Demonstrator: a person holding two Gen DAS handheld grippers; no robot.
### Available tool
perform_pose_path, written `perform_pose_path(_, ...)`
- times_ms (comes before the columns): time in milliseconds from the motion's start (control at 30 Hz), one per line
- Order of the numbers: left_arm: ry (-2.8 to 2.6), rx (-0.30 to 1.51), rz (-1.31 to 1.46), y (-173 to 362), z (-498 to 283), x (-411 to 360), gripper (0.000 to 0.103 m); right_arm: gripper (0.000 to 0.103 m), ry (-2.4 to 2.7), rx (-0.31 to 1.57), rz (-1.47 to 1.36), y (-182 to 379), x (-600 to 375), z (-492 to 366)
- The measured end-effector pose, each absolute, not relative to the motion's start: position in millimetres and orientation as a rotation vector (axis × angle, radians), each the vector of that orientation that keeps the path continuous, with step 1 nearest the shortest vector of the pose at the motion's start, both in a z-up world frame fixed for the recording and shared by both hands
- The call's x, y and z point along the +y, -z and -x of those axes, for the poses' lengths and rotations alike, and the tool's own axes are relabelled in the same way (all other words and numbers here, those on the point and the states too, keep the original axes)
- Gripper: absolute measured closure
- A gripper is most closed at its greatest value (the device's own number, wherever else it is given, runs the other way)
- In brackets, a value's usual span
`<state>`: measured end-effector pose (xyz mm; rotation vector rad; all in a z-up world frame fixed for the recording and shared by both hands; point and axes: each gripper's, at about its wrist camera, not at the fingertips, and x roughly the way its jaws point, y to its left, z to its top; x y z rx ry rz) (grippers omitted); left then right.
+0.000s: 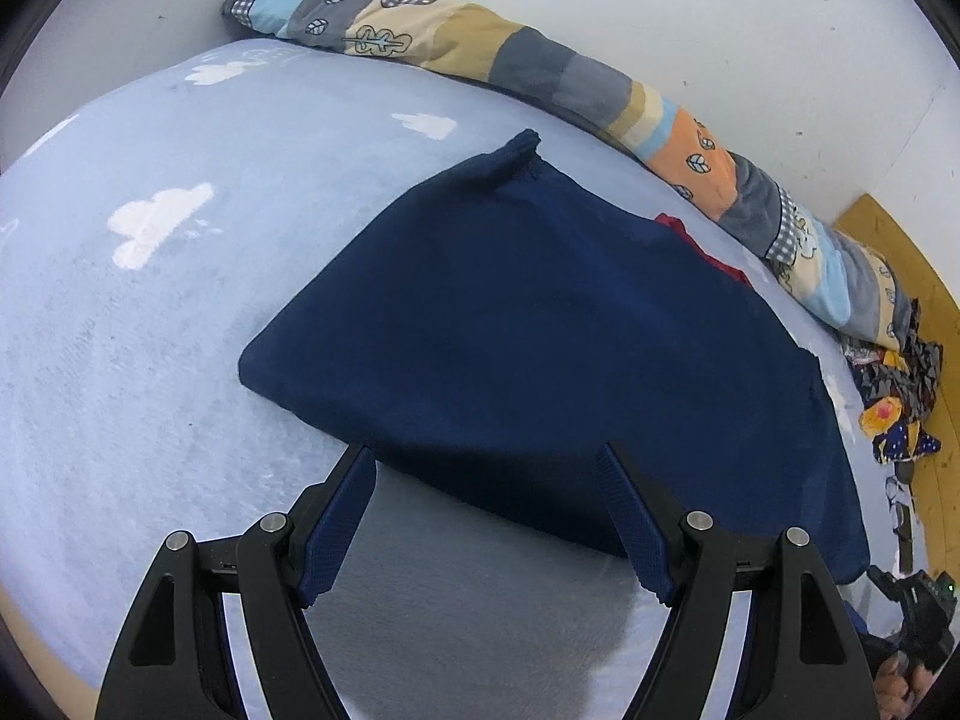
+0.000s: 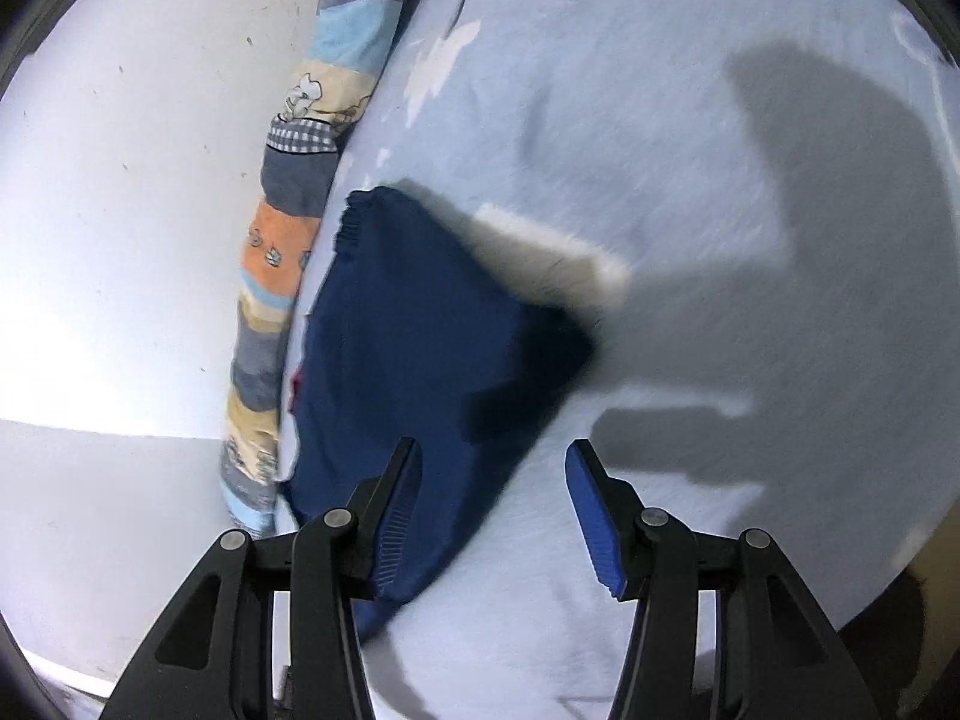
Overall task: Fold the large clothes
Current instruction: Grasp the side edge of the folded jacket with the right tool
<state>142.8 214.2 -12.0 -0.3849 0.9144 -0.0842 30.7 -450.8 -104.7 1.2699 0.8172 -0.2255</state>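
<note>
Left hand-held gripper (image 1: 489, 462) spread, over navy garment (image 1: 540, 336)

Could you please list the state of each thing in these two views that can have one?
Dark navy knitted garment: folded, lying flat on the bed, held by neither gripper.
Red cloth piece: mostly hidden under the garment's far edge.
Long striped patchwork bolster: lying along the wall.
Left gripper: open, empty, above the garment's near edge.
Right gripper: open, empty.
Light blue cloud-print bedsheet: spread flat.
</note>
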Motion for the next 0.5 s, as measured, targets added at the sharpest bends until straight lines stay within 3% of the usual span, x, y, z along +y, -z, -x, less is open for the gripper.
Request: perform_pose_path(500, 0.110, 0.912, 0.243, 13, -140, 183, 0.027, 0.050, 0.119, 0.793, -1.289, 124, -465, -39)
